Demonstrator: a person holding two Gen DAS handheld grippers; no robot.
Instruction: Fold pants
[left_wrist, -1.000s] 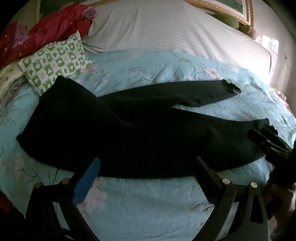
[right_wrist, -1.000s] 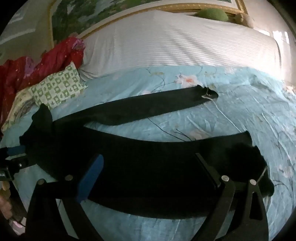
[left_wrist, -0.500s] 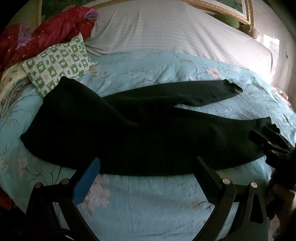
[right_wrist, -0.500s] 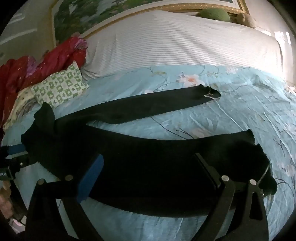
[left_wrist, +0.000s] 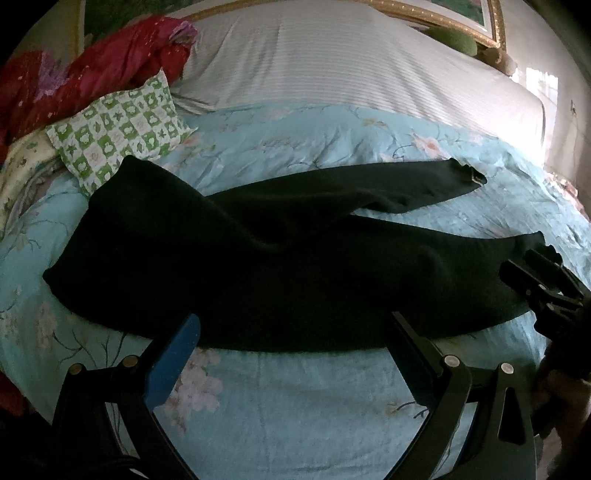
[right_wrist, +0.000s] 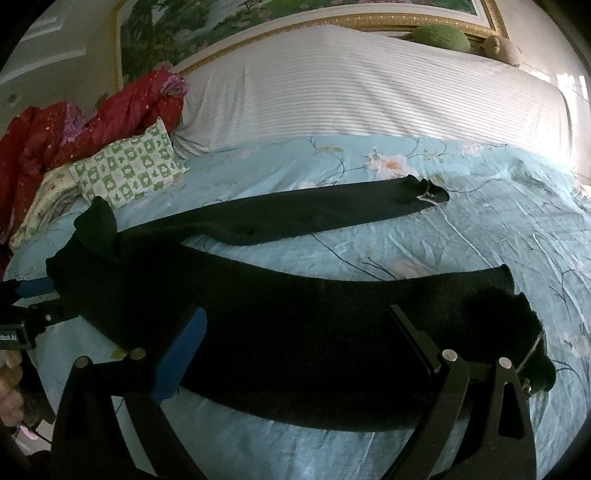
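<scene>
The black pants (left_wrist: 258, 266) are spread flat across the blue floral bedspread (left_wrist: 295, 406), legs splayed apart, waist toward the checked pillow (left_wrist: 122, 136). A crooked fold is risked if the parted legs are not aligned first. The red blanket (left_wrist: 103, 70) lies clear of the work. Both the left gripper (left_wrist: 291, 332) and right gripper (right_wrist: 295, 325) are held spread wide, nothing pinched.
</scene>
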